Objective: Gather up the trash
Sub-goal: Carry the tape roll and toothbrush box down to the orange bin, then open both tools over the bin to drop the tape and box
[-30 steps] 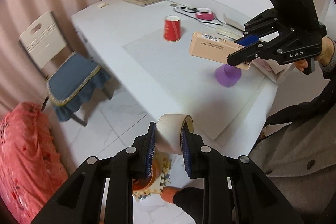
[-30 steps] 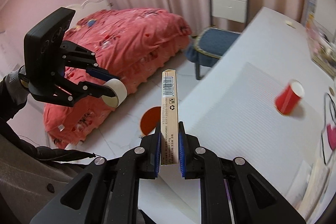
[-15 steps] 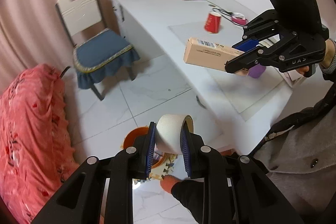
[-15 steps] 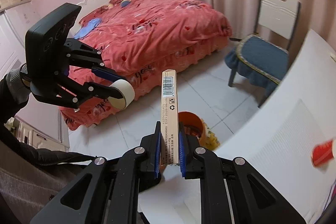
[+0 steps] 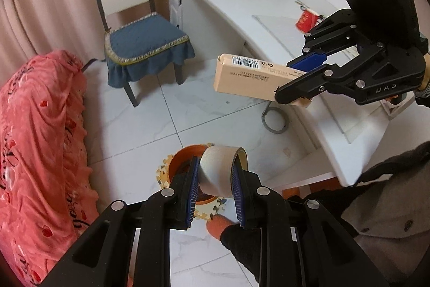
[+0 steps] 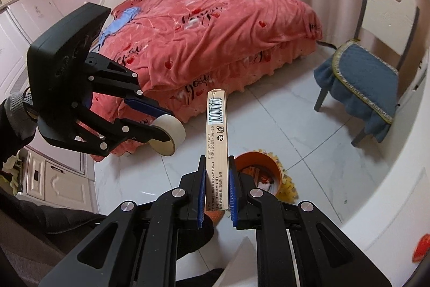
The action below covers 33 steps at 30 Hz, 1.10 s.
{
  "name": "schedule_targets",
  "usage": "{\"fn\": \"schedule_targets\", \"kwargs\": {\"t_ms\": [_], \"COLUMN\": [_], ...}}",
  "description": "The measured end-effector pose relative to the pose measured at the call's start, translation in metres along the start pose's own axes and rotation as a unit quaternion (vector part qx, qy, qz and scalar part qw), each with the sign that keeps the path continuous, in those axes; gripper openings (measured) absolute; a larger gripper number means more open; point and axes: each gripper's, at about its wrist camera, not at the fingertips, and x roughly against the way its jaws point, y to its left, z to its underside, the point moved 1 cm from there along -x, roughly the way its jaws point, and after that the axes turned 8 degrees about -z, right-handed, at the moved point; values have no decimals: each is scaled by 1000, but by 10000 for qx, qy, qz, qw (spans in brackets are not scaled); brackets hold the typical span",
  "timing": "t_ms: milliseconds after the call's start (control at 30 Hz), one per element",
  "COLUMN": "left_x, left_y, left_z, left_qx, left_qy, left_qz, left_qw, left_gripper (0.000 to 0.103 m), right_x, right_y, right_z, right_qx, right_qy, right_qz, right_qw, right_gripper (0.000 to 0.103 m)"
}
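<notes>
From the left wrist, a blue-cushioned white chair and white bench are flanking open tiled floor; the left hand-held gripper is clamping a cream tape roll above a round orange bin. From the right wrist, the right hand-held gripper is pinching a long beige carton beside that bin, the red-quilted bed lying beyond.

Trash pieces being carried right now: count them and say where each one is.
2. The tape roll is in the left hand-held gripper; the box is in the right hand-held gripper.
</notes>
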Motion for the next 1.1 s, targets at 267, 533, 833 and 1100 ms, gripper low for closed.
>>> {"fn": "schedule_targets", "kwargs": {"t_ms": [267,533,833,1100], "left_x": [-57,-106,-144,-146], "left_y": [39,56,56,62], "left_z": [4,9,10,14], "left_qx": [191,227,106,183], "left_qy": [317,578,776,797], "left_qz": [240,519,661,683], "left_qw": [9990,9967,9947,9943], "left_gripper": [25,25,37,53], "right_x": [-75,-127,-160,-171], "right_y": [-36,-72,-102,-113], "right_z": [-16,-16,-3,5], "right_qx": [-382,-880,-1327,-1552], "right_qy": [304,435,558,605], "right_qz": [-48,-66,34,39], "right_qw": [9988,9951,9896,9860], "right_gripper": [15,15,15,15]}}
